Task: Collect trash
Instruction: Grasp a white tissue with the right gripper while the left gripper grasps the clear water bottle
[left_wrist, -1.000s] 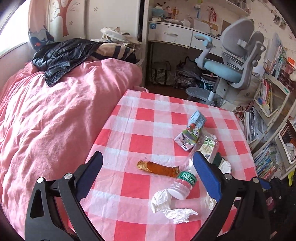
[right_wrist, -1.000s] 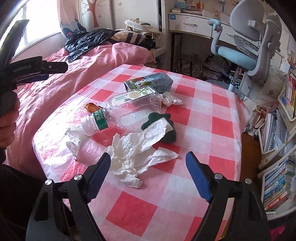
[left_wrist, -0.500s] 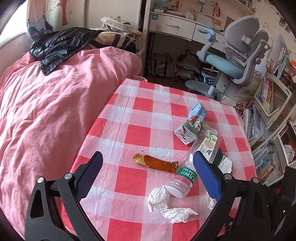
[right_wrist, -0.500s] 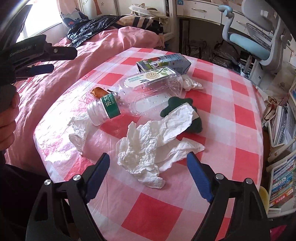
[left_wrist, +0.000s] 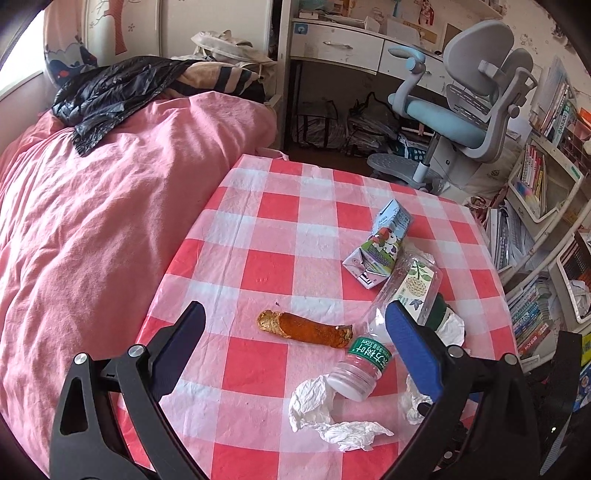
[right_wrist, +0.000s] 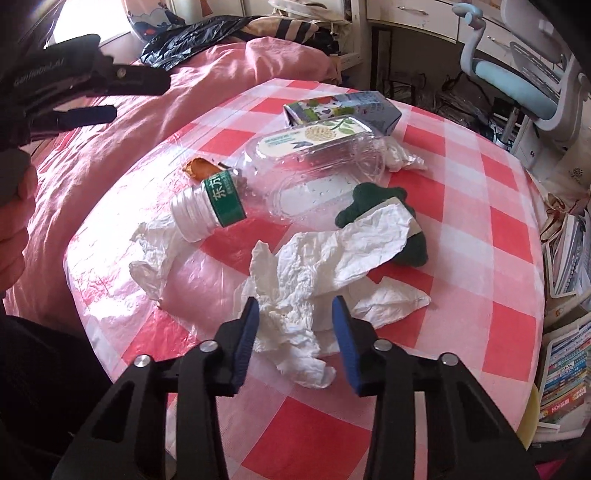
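Trash lies on the red-and-white checked table (left_wrist: 269, 266): an orange wrapper (left_wrist: 304, 329), a clear plastic bottle (left_wrist: 391, 314), a milk carton (left_wrist: 382, 247) and a small crumpled tissue (left_wrist: 325, 413). In the right wrist view a large crumpled white tissue (right_wrist: 321, 266) lies in front of the bottle (right_wrist: 295, 184), partly over a dark green object (right_wrist: 373, 206). My right gripper (right_wrist: 293, 332) has its jaws half closed around the near end of this tissue, with a gap still showing. My left gripper (left_wrist: 295, 332) is wide open and empty above the table's near edge.
A bed with a pink duvet (left_wrist: 92, 221) lies left of the table. A grey-and-blue desk chair (left_wrist: 461, 110) and a white desk (left_wrist: 351, 44) stand behind it. Bookshelves (left_wrist: 543, 240) stand to the right. The carton also shows in the right wrist view (right_wrist: 343, 107).
My right gripper has moved forward and down onto the large tissue, and its jaws have narrowed from wide open to half closed. My left gripper has drifted slightly, still open.
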